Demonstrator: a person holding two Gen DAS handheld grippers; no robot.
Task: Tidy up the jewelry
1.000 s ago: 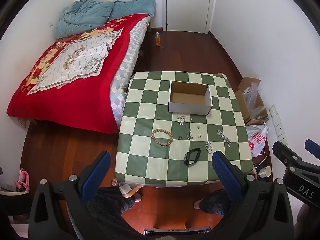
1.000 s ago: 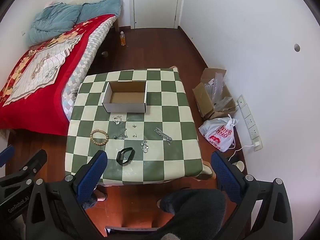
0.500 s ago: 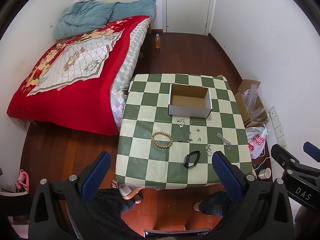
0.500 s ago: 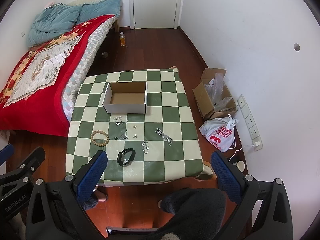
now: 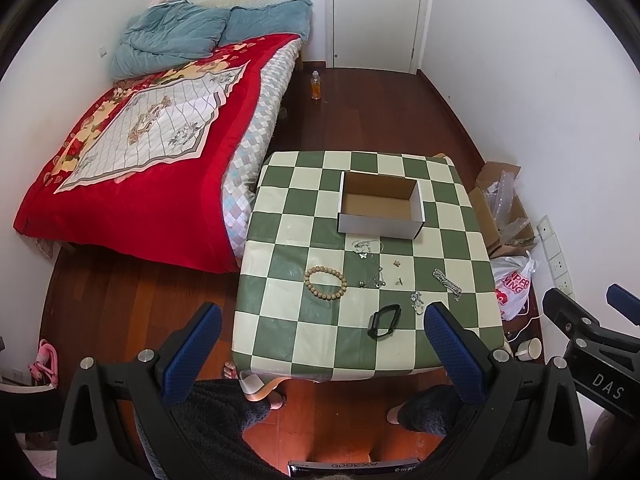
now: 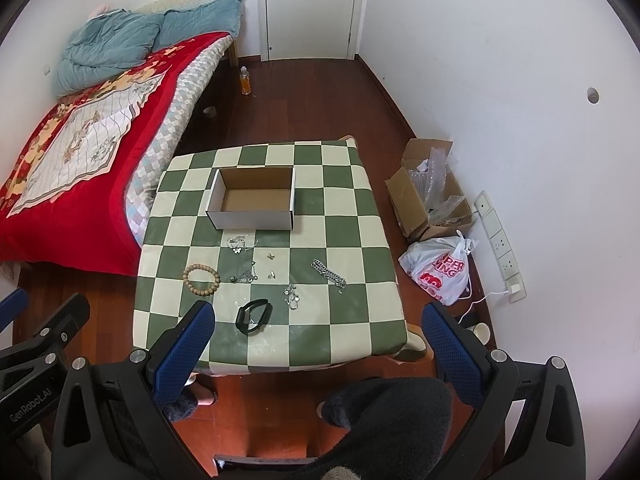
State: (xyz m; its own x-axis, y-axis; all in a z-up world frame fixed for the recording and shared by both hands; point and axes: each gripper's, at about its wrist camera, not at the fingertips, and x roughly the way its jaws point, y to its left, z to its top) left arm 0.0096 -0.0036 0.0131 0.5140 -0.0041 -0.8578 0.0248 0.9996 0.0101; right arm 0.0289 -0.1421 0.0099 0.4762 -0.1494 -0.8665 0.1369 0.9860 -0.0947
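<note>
Two hand-held grippers sit nearest the cameras, both w/ blue pads spread wide and nothing between them: left hand-held gripper (image 5: 318, 336), right hand-held gripper (image 6: 318, 334), each held above the near edge of the bench (image 5: 280, 320), not touching it. Jewelry lies loose on the checked cloth. Closest is a black band (image 6: 253, 315), w/ a small silver cluster (image 6: 292, 297) just beside it on the right. Next row back: wooden bead bracelet (image 5: 325, 283) on the left, a tangled silver chain w/ charms (image 5: 374, 280) in the middle, a heavier silver link chain (image 6: 329, 275) on the right, two tiny pieces btwn them too small to identify. Farther back, a butterfly-charm chain (image 5: 365, 249) lies just in front of the cardboard box (image 5: 380, 226); box is open-topped and its brown floor shows bare, so no jewelry inside. Beyond the bench: an orange bottle (image 5: 316, 86) on the floor, bed w/ red blanket (image 5: 132, 184) on the left. Right wrist view shows a floor carton of plastic wrap (image 6: 434, 196) and a white shopping bag (image 6: 440, 270) in full; left view catches them only at the edge.
</note>
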